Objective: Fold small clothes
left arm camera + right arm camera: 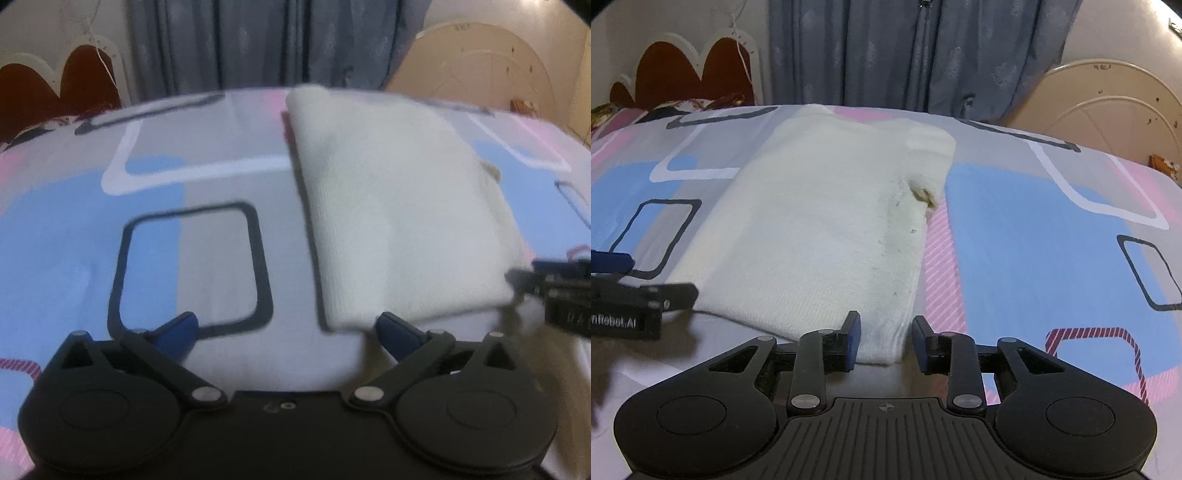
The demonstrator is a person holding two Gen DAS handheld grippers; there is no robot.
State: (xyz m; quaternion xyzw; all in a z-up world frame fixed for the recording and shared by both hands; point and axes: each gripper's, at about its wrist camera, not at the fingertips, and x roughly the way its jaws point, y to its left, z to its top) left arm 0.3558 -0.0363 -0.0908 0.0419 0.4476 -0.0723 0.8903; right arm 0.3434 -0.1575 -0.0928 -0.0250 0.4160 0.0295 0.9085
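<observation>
Left gripper (286, 319): spread wide over bare sheet, holding nothing, its right finger just at the near left corner of the cream knitted garment (388, 206). Right gripper (885, 319): set narrow, the garment's (820, 221) near right corner lying between the pads. A sliver of gap shows beside the right-hand pad, so not clamped, by the look of it.

Probably at the near hem, between one fold and the next. For a clean fold:
- Shift the left gripper sideways until the left corner sits well between its fingers, then close on all layers together.
- Close the right gripper fully on its corner before lifting; knit slips from a half-closed pinch.
- Raise both corners level and together, carry them towards the far edge, and lay the hem down square with it.
- Keep the pull gentle; soft knit stretches and skews easily.

Further out: garment flat and already narrowed to a long rectangle on the patterned bedsheet (1015, 221), with a small tan mark or tag at its right edge (925, 195), impossible to tell which. Beyond the bed, grey curtain (916, 55) and a scalloped headboard (683, 74).
</observation>
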